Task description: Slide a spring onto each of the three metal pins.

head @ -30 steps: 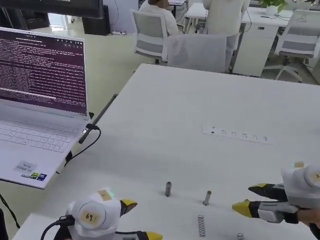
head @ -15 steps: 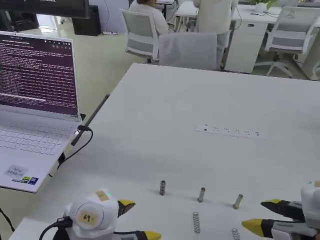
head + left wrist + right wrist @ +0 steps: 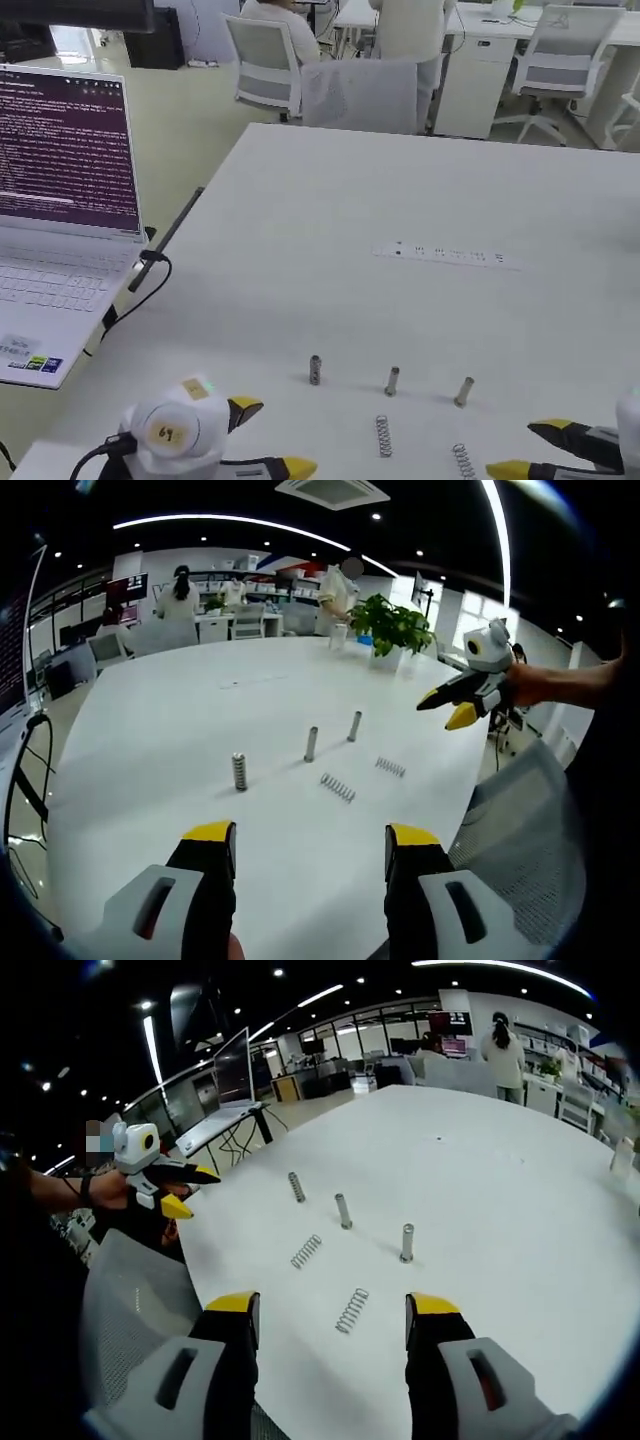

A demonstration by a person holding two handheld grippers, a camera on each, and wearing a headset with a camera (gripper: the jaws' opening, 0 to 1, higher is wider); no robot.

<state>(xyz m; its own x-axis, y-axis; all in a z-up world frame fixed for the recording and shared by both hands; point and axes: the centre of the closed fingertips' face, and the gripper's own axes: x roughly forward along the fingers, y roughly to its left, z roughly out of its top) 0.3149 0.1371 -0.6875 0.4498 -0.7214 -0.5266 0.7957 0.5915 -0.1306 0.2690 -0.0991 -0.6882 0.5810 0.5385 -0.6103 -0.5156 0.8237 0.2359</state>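
**Left tongs** [image 3: 310, 835]: two grey jaws with yellow tips, spread apart, empty, over the near bench edge.
**Right tongs** [image 3: 333, 1306]: same make, jaws likewise apart and empty.
**Bench** [image 3: 330, 200]: white, smooth, matte top.
**Pins:** three short metal cylinders, upright in a row ahead of the tongs.
- Left pin [image 3: 315, 370]: sheathed in a fitted spring [image 3: 239, 771], ribbed outline.
- Middle pin [image 3: 392, 380] and right pin [image 3: 464, 391]: bare, smooth.

**Loose springs:** two thin wire coils lying flat, nearer the person than the pins.
- First spring [image 3: 383, 436]: near the middle pin.
- Second spring [image 3: 462, 460]: near the right pin.

**Laptop** [image 3: 60, 200]: white, open, screen lit with text, left of the bench.
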